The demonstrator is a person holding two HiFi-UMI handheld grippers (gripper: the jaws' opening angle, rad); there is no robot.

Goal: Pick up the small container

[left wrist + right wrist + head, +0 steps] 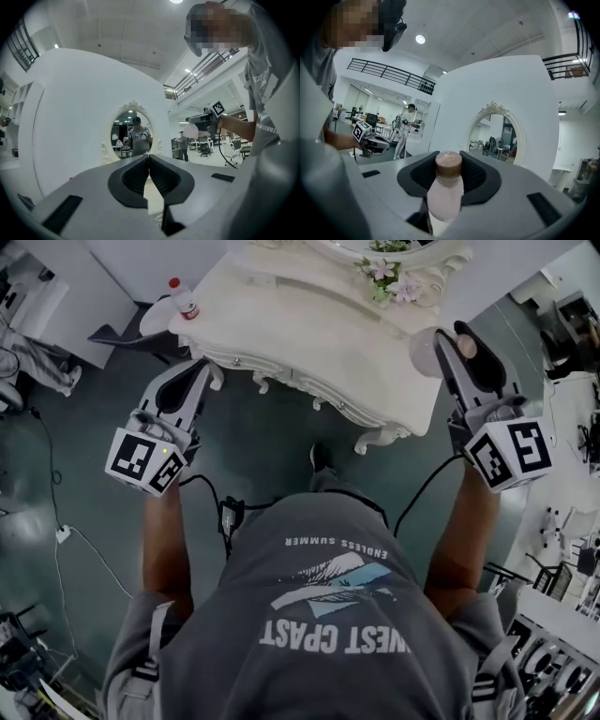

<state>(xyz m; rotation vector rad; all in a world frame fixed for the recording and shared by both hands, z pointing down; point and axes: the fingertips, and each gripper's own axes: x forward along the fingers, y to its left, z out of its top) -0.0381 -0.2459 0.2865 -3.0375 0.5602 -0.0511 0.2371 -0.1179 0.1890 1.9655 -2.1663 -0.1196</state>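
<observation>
The right gripper (449, 161) has its jaws clamped on the small container (445, 199), a brown-capped pale pink bottle, held in the air near the right end of the white desk (309, 338), facing the oval mirror (494, 138). The left gripper (149, 164) hangs by the desk's front edge, jaws together on nothing

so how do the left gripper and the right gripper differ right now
The left gripper has its jaws closed together with nothing between them. The right gripper has its jaws apart, clamped on a small pale pink bottle with a brown cap. In the head view the left gripper is by the left front corner of the ornate white dressing table, and the right gripper is by its right end. Both are grey with black pads.
</observation>
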